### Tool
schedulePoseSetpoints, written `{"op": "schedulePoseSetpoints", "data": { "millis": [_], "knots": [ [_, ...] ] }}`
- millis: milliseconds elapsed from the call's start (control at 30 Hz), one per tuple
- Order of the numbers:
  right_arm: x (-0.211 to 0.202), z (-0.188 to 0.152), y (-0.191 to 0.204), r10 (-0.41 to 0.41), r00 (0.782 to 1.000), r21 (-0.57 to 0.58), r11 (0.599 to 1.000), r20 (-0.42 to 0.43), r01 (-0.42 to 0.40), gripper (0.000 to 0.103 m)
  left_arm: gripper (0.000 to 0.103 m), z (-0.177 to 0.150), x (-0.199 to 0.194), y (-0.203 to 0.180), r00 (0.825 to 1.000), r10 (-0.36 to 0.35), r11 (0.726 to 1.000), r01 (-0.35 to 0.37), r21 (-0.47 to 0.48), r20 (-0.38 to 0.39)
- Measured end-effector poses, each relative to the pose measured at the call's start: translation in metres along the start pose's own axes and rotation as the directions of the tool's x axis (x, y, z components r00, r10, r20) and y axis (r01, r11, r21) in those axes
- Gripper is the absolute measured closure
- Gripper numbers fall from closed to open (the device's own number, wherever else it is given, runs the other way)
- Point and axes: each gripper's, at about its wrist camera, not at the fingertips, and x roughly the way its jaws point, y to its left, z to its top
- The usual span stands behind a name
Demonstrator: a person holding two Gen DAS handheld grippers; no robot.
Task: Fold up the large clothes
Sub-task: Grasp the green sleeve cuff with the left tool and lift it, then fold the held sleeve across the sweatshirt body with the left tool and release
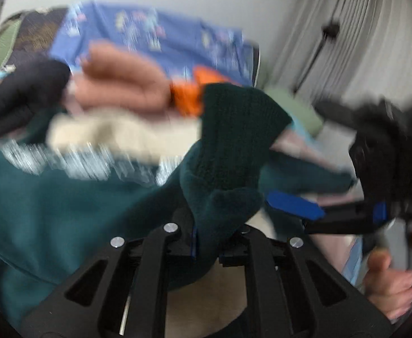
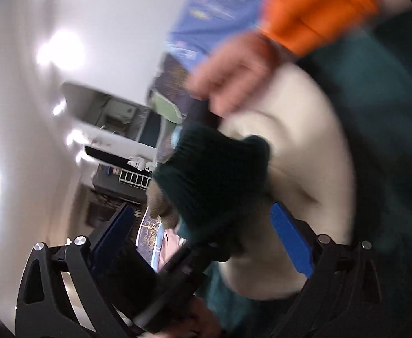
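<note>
A dark teal sweatshirt [image 1: 65, 205] with white lettering and a ribbed cuff [image 1: 234, 129] fills the left wrist view. My left gripper [image 1: 206, 242] is shut on a bunched fold of this teal sweatshirt near the cuff. My right gripper [image 1: 313, 211] shows at the right of that view with blue pads, jaws apart. In the right wrist view my right gripper [image 2: 203, 231] is open, with the teal cuff [image 2: 214, 174] and the left gripper's black body between its blue fingers [image 2: 290, 239]. Both views are motion-blurred.
A pile of folded clothes lies behind: pink [image 1: 121, 76], orange [image 1: 194, 93], cream [image 1: 121, 132], dark navy [image 1: 22, 90], on a blue patterned sheet [image 1: 163, 36]. Grey curtains [image 1: 361, 28] hang at right. The person's hand [image 1: 389, 281] holds the right gripper.
</note>
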Motion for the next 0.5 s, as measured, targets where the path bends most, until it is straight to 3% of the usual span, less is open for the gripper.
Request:
{"op": "schedulePoseSetpoints", "data": {
  "millis": [100, 233, 333, 400, 500],
  "knots": [
    [0.010, -0.001, -0.031, -0.071, 0.996, 0.040, 0.997, -0.048, 0.073, 0.005, 0.093, -0.020, 0.024, -0.008, 0.999, 0.039, 0.998, -0.038, 0.043, -0.023],
    [0.020, -0.002, -0.020, -0.101, 0.993, -0.036, 0.994, -0.063, 0.098, 0.005, 0.089, -0.024, 0.023, -0.028, 0.992, 0.116, 0.985, -0.120, 0.126, 0.040],
    [0.018, -0.001, -0.006, -0.169, 0.985, -0.089, 0.982, -0.030, 0.166, 0.005, 0.072, -0.029, 0.023, -0.051, 0.983, 0.168, 0.957, -0.179, 0.228, 0.070],
    [0.014, -0.001, -0.009, -0.173, 0.985, -0.096, 0.981, -0.013, 0.171, 0.005, 0.049, -0.036, 0.020, -0.066, 0.983, 0.156, 0.939, -0.177, 0.295, 0.094],
    [0.012, 0.004, -0.017, -0.204, 0.979, -0.081, 0.976, -0.007, 0.203, 0.008, 0.047, -0.048, 0.018, -0.086, 0.978, 0.162, 0.894, -0.201, 0.401, 0.127]
  ]
}}
